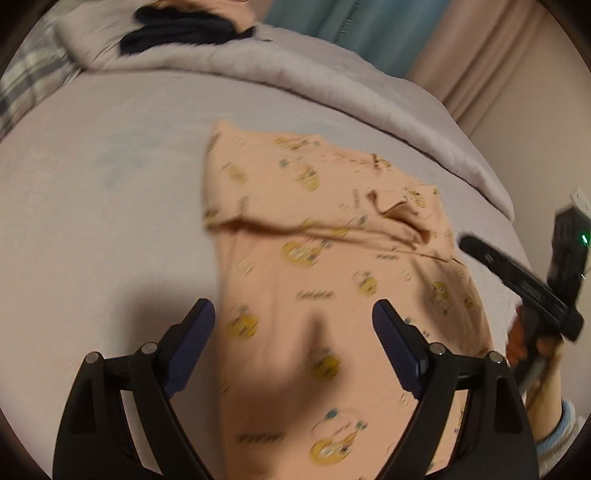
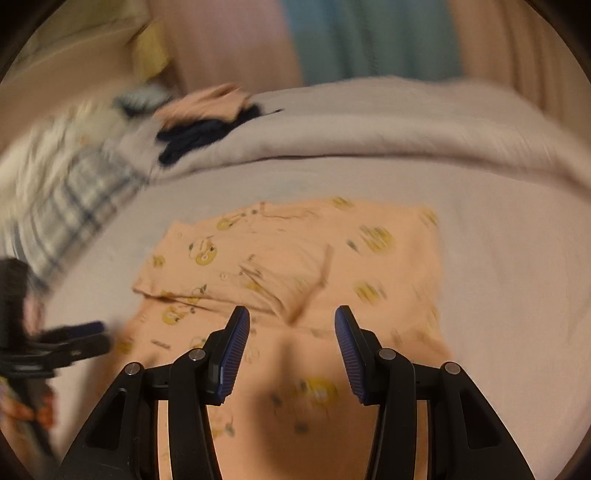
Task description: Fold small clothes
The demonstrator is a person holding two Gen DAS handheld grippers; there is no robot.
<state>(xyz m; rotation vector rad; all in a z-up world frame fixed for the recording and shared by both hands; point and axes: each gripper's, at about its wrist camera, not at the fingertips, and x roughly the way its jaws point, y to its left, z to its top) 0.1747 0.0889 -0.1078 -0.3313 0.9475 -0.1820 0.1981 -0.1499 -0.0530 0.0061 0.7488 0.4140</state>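
A peach garment (image 1: pixel 332 266) printed with yellow cartoon figures lies spread on the pale bed sheet (image 1: pixel 92 184), its far part folded across itself. My left gripper (image 1: pixel 293 308) hovers over the garment's near part, its jaws wide apart with nothing between them. In the right wrist view the same garment (image 2: pixel 303 251) lies below my right gripper (image 2: pixel 291 314), which stands open about halfway and is empty. That right gripper (image 1: pixel 517 280) shows at the right edge of the left wrist view, held by a hand. The left gripper (image 2: pixel 74 339) appears at the left edge of the right wrist view.
A rolled grey duvet (image 1: pixel 332 85) runs along the bed's far side. On it lie dark navy clothes (image 1: pixel 177 29) and a peach piece (image 2: pixel 210 99). A plaid cloth (image 2: pixel 74 199) lies at the far left. Curtains (image 1: pixel 369 33) hang behind the bed.
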